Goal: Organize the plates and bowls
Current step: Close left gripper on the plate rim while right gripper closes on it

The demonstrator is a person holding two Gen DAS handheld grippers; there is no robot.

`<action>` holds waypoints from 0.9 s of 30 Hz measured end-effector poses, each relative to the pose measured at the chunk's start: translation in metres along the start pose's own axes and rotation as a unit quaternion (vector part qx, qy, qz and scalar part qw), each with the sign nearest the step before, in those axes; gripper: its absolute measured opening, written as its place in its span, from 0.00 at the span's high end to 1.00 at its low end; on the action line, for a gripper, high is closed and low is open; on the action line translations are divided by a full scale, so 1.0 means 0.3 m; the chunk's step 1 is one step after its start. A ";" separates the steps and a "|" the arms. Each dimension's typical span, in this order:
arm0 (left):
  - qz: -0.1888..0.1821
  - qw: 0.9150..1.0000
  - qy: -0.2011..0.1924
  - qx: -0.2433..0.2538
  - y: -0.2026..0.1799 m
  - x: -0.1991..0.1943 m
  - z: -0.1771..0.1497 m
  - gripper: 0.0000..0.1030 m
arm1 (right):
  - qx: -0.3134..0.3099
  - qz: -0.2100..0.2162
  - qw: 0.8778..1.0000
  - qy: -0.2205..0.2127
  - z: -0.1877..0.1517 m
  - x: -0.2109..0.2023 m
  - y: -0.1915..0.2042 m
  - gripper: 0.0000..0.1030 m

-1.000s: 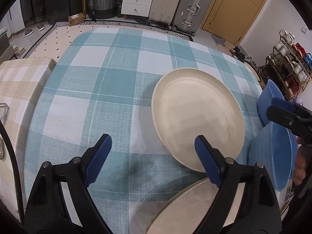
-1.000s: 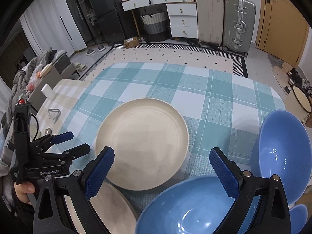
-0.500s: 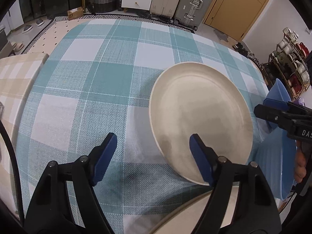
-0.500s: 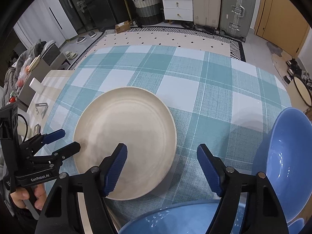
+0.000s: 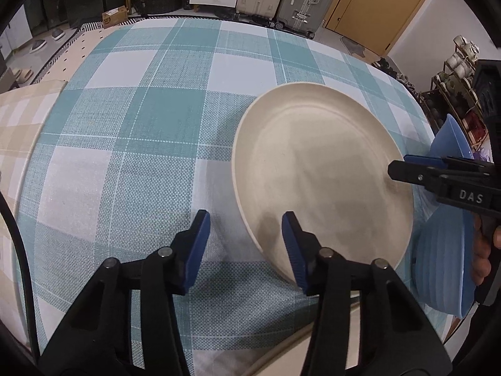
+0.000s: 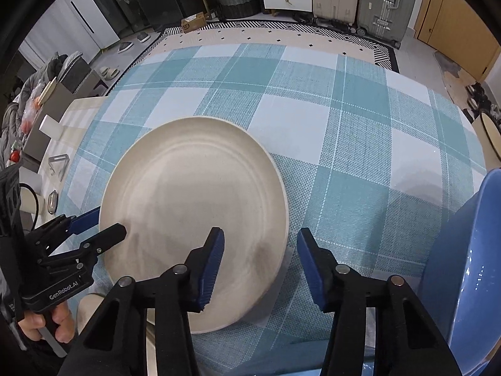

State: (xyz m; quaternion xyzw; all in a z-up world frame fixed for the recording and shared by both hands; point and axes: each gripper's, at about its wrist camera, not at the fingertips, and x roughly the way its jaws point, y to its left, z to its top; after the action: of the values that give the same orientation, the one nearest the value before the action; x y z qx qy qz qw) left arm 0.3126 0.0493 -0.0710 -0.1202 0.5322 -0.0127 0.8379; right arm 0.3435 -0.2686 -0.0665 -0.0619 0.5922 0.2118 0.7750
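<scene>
No stacking is yet seen: the cream plate (image 6: 194,216) is straddled at its 4 o'clock rim by the right gripper (image 6: 260,266) and at its 8 o'clock rim by the left gripper (image 5: 244,244), jaws just narrowed but unclamped, while the blue bowls (image 6: 469,269) remain untouched at 3 o'clock.

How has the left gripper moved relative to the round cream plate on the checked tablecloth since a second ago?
Yes. The left gripper has come down toward the checked tablecloth, its jaws closing to straddle the near left rim of the round cream plate, not yet pinching it.
</scene>
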 end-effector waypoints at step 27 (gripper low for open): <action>0.025 0.998 -0.048 0.031 -0.052 -0.092 -0.018 0.77 | -0.043 -0.044 0.997 -0.046 -0.036 -0.043 0.059 0.82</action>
State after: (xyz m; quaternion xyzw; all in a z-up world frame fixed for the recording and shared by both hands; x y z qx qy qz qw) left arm 0.2974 0.0371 -0.0453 -0.0813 0.4938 -0.0021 0.8658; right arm 0.3240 -0.2598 -0.0546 -0.1115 0.5433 0.2052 0.8064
